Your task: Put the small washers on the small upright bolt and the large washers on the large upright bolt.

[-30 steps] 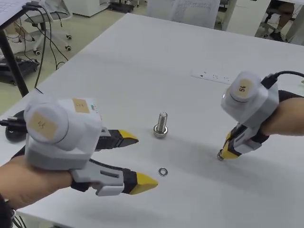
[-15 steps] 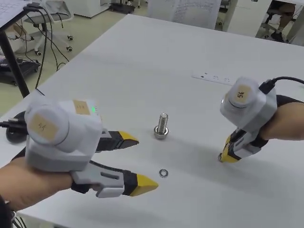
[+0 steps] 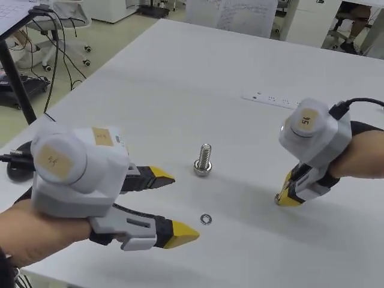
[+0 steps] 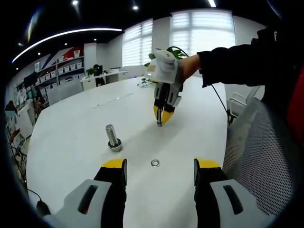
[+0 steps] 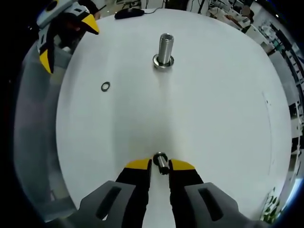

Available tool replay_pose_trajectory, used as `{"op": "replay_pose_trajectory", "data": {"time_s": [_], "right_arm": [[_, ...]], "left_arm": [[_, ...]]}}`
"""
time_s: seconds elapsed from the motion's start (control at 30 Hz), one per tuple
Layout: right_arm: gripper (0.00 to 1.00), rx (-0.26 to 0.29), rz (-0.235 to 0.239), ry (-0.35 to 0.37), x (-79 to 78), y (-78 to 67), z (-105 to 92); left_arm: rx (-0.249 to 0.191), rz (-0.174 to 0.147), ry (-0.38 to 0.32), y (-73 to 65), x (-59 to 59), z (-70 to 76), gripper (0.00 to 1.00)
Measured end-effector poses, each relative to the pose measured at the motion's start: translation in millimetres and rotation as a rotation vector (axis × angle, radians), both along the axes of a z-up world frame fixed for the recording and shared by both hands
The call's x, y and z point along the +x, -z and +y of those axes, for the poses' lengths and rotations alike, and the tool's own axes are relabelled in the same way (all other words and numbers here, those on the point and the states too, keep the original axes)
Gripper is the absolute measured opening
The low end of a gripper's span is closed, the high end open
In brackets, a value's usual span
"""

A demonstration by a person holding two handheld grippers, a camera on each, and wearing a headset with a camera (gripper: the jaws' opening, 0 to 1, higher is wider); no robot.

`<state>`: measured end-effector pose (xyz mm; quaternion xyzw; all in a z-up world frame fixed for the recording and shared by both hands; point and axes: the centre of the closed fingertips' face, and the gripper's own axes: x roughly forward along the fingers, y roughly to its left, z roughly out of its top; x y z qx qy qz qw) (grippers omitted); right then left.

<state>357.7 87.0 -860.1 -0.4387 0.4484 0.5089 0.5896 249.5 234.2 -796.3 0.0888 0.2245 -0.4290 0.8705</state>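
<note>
A large threaded bolt (image 3: 204,159) (image 4: 113,137) (image 5: 164,49) stands upright mid-table, with a wider ring around its base. One small washer (image 3: 206,219) (image 4: 155,163) (image 5: 105,86) lies flat in front of it. My left gripper (image 3: 174,205) (image 4: 160,164) is open, and the washer lies just ahead of the gap between its yellow tips. My right gripper (image 3: 287,196) (image 5: 161,165) points down at the table on the right, shut on a small bolt (image 3: 278,197) (image 4: 160,118) (image 5: 161,163) that touches the tabletop.
The white table (image 3: 180,90) is bare around the bolts. A flat white strip (image 3: 270,98) lies behind the right gripper. The table's left edge drops to a floor with cables and a wheeled chair base (image 3: 60,36).
The right gripper has shifted very slightly over the small bolt. The left gripper, large bolt and washer stay where they were.
</note>
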Motion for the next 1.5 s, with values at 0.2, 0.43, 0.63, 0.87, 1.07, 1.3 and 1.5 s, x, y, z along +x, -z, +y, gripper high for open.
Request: {"op": "replay_pose_trajectory", "data": {"time_s": [0.2, 0.43, 0.63, 0.87, 1.07, 1.3, 1.5], "right_arm": [[0.16, 0.01, -0.016, 0.014, 3.0, -6.8, -5.0], [0.16, 0.017, -0.032, 0.032, 3.0, -13.0, -12.1], [0.16, 0.016, -0.036, 0.047, 0.7, -14.9, -19.3], [0.16, 0.014, -0.038, 0.058, -7.5, -16.7, -25.7], [0.16, 0.013, -0.04, 0.057, -19.9, -17.5, -27.9], [0.17, 0.012, -0.027, 0.046, -37.5, -16.1, -23.8], [0.17, 0.01, -0.017, 0.016, -52.1, -13.9, -14.7]], "left_arm": [[-0.001, -0.001, 0.0, -0.3, -0.7, 0.3, 0.56], [-0.002, -0.004, 0.003, -1.2, -2.0, -0.1, 0.56], [-0.002, -0.007, 0.005, -2.1, -2.4, -0.9, 0.56], [-0.003, -0.011, 0.007, -2.7, -3.0, -1.4, 0.56], [-0.005, -0.012, 0.013, -2.7, -3.3, -2.3, 0.56], [-0.006, -0.016, 0.02, -3.8, -4.3, -3.5, 0.56], [-0.009, -0.022, 0.018, -5.8, -4.8, -2.6, 0.56]]}}
